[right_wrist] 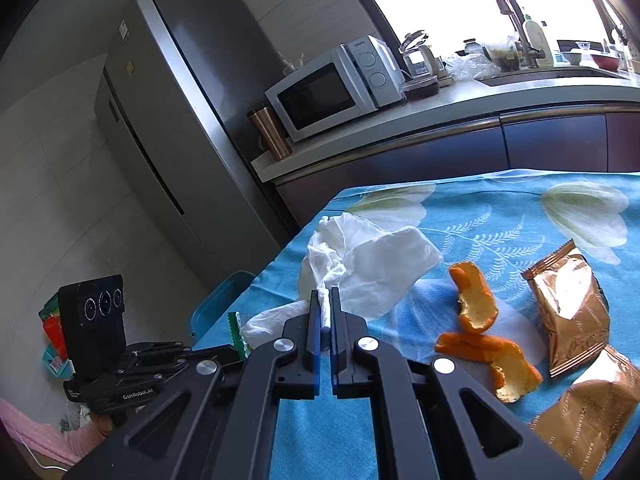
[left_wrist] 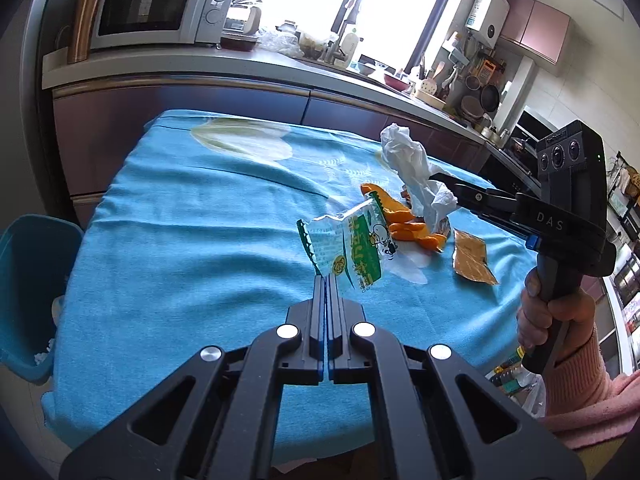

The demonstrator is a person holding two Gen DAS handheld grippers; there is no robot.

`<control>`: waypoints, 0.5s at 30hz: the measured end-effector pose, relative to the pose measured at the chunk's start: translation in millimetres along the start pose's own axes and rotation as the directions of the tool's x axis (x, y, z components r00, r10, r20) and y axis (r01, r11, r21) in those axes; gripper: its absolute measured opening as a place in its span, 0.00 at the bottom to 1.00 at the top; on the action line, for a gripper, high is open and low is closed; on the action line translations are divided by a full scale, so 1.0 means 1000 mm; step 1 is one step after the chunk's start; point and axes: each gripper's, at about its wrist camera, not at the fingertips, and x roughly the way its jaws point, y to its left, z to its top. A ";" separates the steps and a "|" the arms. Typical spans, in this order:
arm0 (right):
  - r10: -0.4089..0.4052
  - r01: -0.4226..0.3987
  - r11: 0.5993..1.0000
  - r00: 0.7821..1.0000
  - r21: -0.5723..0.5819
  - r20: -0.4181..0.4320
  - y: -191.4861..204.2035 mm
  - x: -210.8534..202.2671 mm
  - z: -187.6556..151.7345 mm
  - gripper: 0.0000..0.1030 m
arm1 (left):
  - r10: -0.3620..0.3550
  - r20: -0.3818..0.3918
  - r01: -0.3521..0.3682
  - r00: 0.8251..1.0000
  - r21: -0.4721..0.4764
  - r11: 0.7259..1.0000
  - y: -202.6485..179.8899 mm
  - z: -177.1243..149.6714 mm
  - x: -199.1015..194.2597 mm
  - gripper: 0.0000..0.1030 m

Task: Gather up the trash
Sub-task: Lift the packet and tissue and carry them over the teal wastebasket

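My left gripper (left_wrist: 326,280) is shut on a green and white snack wrapper (left_wrist: 348,250), held up above the blue tablecloth (left_wrist: 192,232). My right gripper (right_wrist: 325,294) is shut on a crumpled white tissue (right_wrist: 368,264), lifted off the cloth; the left wrist view shows that tissue (left_wrist: 412,172) hanging from the right gripper (left_wrist: 440,180). Orange peel pieces (right_wrist: 476,300) and two gold foil wrappers (right_wrist: 568,304) lie on the cloth to the right. In the left wrist view the peels (left_wrist: 404,220) and one gold wrapper (left_wrist: 472,256) sit behind the held wrapper.
A blue bin (left_wrist: 28,292) stands on the floor at the table's left edge, also seen as a blue bin rim (right_wrist: 216,300). A kitchen counter (left_wrist: 256,64) with a microwave (left_wrist: 160,8) runs behind the table. A fridge (right_wrist: 176,120) stands at the left.
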 end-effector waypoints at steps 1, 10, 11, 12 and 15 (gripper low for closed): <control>0.006 -0.006 1.000 1.000 -0.005 -0.003 0.002 0.003 0.001 0.03 | 0.006 0.004 -0.006 1.000 -0.005 1.000 0.003 0.000 -0.003 0.01; 0.060 -0.061 0.997 0.997 -0.040 -0.043 0.020 0.028 0.006 0.03 | 0.069 0.035 -0.068 0.997 -0.050 0.996 0.033 -0.003 -0.027 0.01; 0.064 -0.066 0.997 0.997 -0.045 -0.047 0.023 0.031 0.007 0.03 | 0.077 0.038 -0.074 0.996 -0.058 0.996 0.036 -0.004 -0.030 0.01; 0.070 -0.073 0.996 0.996 -0.050 -0.053 0.025 0.035 0.007 0.03 | 0.085 0.043 -0.082 0.995 -0.066 0.994 0.040 -0.004 -0.034 0.01; 0.090 -0.095 0.993 0.993 -0.064 -0.070 0.033 0.045 0.009 0.03 | 0.109 0.055 -0.104 0.993 -0.093 0.990 0.053 -0.005 -0.043 0.01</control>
